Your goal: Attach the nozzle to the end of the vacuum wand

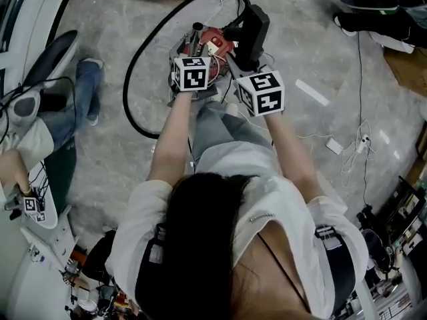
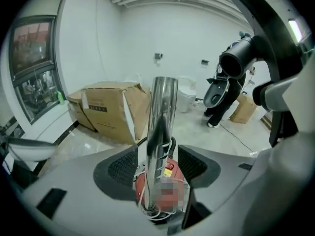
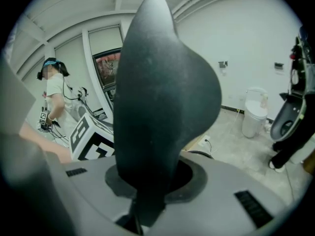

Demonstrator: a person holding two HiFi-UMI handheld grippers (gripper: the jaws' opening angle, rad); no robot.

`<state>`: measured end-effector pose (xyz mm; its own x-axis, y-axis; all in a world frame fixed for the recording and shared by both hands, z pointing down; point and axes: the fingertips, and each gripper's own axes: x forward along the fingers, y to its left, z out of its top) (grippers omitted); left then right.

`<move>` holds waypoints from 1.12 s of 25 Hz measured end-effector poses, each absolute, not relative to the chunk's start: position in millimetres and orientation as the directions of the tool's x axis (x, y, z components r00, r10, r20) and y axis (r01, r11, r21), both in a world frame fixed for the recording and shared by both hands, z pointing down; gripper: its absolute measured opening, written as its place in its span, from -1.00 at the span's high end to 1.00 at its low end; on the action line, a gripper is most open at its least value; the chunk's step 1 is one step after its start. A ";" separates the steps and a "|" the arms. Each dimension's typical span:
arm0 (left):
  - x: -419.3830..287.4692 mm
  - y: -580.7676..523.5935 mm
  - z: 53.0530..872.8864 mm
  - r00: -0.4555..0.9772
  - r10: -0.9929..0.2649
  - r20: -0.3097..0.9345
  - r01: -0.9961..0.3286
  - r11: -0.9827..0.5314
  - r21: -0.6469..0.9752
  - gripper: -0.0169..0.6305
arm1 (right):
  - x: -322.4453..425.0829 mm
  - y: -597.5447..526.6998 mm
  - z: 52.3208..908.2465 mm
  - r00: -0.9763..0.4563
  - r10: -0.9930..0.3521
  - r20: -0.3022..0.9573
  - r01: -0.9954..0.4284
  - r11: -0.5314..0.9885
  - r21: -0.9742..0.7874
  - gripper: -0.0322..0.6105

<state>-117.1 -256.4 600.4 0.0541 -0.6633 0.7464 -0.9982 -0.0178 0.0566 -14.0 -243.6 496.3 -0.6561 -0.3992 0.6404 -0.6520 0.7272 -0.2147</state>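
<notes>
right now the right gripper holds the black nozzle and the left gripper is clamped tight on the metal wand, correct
Not quite. The left gripper is not clamped: the left gripper view shows its jaws apart, the metal wand standing between them with a gap on each side. The right gripper does hold the black nozzle.

Chrome vacuum wand (image 2: 162, 112) within wide-spread left gripper (image 2: 158, 164)
</notes>
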 end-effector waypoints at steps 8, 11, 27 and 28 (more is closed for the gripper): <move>-118.0 -260.8 630.2 0.085 -0.651 0.754 -0.995 -0.021 0.094 0.21 | -19.1 -248.9 512.2 -0.645 -0.383 0.661 -0.650 0.729 -0.212 0.62; -117.1 -264.8 634.1 0.096 -0.656 0.748 -0.994 -0.028 0.103 0.21 | -20.6 -252.3 516.0 -0.639 -0.382 0.668 -0.655 0.725 -0.212 0.62; -117.5 -271.7 637.9 0.150 -0.682 0.716 -0.988 -0.074 0.136 0.44 | -38.4 -260.1 521.7 -0.645 -0.352 0.678 -0.644 0.728 -0.235 0.62; -117.6 -272.5 637.7 0.154 -0.684 0.713 -0.987 -0.082 0.135 0.45 | -40.8 -260.9 522.7 -0.647 -0.343 0.681 -0.637 0.734 -0.235 0.62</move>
